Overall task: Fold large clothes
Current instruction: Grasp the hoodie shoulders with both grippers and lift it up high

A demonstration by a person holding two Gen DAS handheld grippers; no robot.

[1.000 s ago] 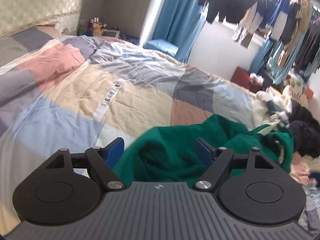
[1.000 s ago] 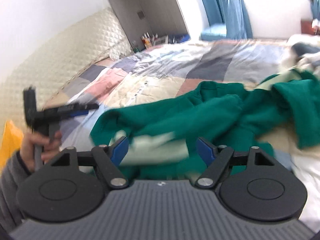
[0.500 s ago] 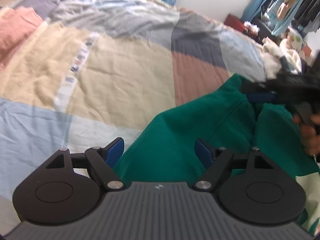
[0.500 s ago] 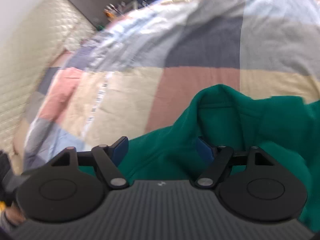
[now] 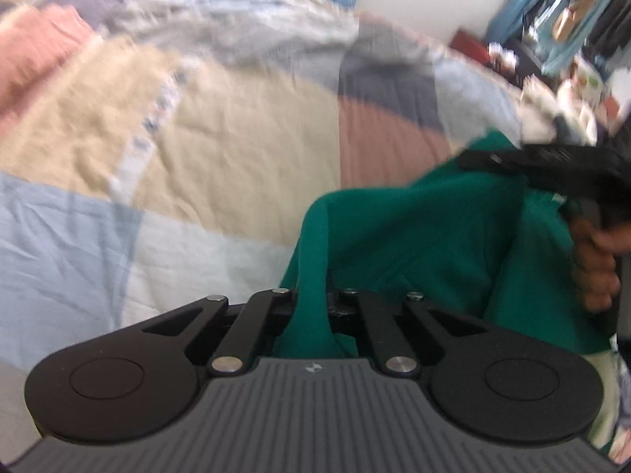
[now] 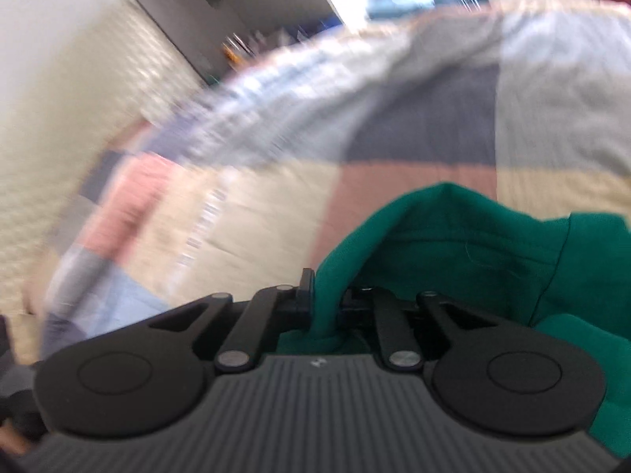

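Note:
A dark green garment lies bunched on the bed, with a raised fold running into my left gripper. Its jaws are closing and pinch that fold of green cloth between them. In the right wrist view the same green garment shows a curved hem or collar edge. My right gripper has its jaws closing on that edge, with cloth squeezed between the pads. In the left wrist view the right gripper's black body and the hand holding it appear at the far right, over the garment.
A patchwork quilt in beige, blue, pink and grey covers the bed. Hanging clothes and a heap of laundry sit beyond the bed's right side. A padded wall runs along the left.
Both grippers came down onto the green garment and went from wide open to clamped on its cloth. The fold now rises into each pair of jaws.

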